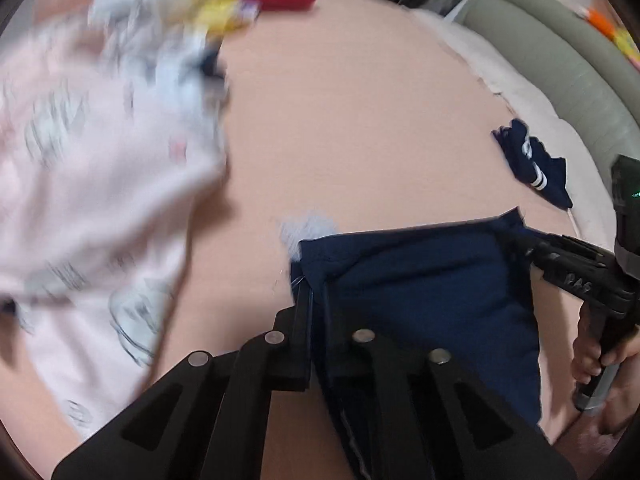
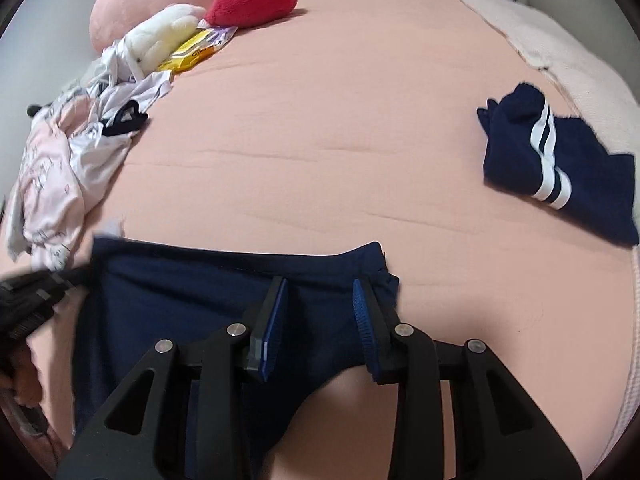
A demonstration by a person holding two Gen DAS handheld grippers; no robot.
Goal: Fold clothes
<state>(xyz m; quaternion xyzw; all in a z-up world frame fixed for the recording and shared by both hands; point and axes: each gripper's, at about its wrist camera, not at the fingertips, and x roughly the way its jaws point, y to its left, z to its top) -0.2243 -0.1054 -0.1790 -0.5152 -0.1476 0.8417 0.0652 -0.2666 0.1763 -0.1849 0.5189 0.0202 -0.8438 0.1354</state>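
Your left camera is blurred over the pink clothes (image 1: 92, 184) at its left edge, so trust the right camera for that pile (image 2: 52, 184): there it lies sharp beside a white soft toy (image 2: 160, 36), a yellow packet (image 2: 192, 54) and a red cushion (image 2: 252, 0) at the far left of the bed (image 2: 340, 128).

The navy garment (image 1: 432, 280) you are folding lies on the near part of the bed, straight ahead of both cameras. Your left tool (image 1: 314, 284) is clamped on its left corner, jaws together with cloth pinched between them. Only the left camera shows your right hand (image 1: 596, 356) wrapped round the handle of the other tool, which slants down to the garment's right edge.

In the right camera your right tool (image 2: 320, 300) points steeply down over the garment's (image 2: 180, 300) right top corner, its blue pads (image 2: 362, 312) apart; I cannot tell whether they press the cloth.

A second navy piece with white stripes (image 2: 560, 168) lies well apart, far right.
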